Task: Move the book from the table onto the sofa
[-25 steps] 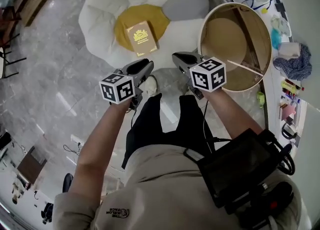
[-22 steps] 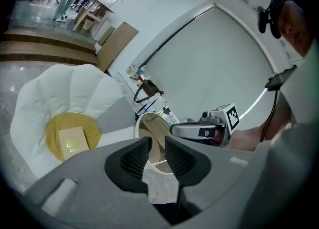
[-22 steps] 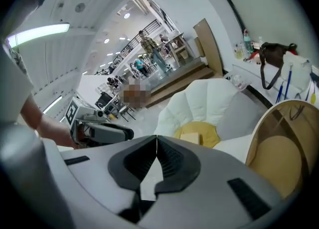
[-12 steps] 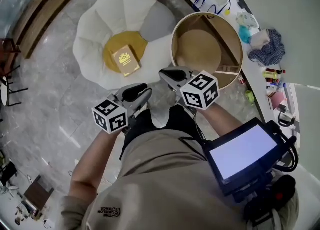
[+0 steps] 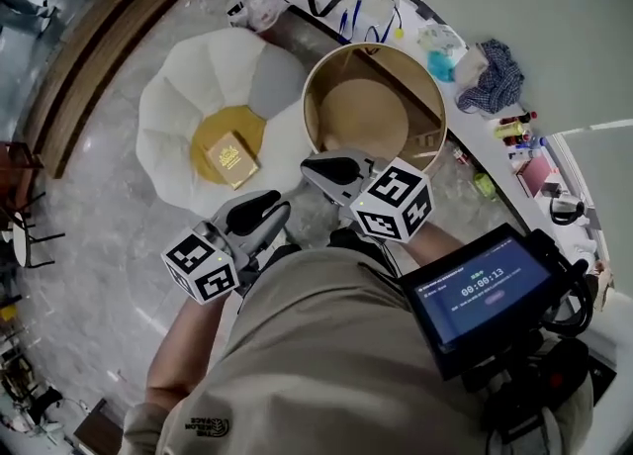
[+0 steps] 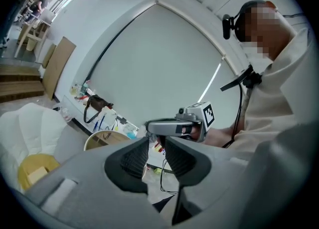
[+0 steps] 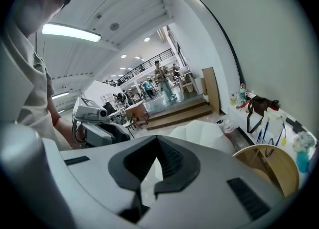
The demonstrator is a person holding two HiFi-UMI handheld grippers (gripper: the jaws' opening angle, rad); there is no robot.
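L gripper (image 6: pixel 156 148) jaws part-open, nothing btwn pads; R gripper (image 7: pixel 157 142) jaws closed tip-to-tip, empty; book (image 5: pixel 229 158) lies on sofa (image 5: pixel 178 97), untouched

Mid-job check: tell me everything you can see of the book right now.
The book is closed and lies flat, cover up, on the round yellow cushion at the middle of the white petal-shaped sofa. Its cover looks tan-gold, with a gold emblem and print too small to read. It sits at an angle to the picture's edges, toward the cushion's lower right side. Only the cushion touches it; nothing lies on it.
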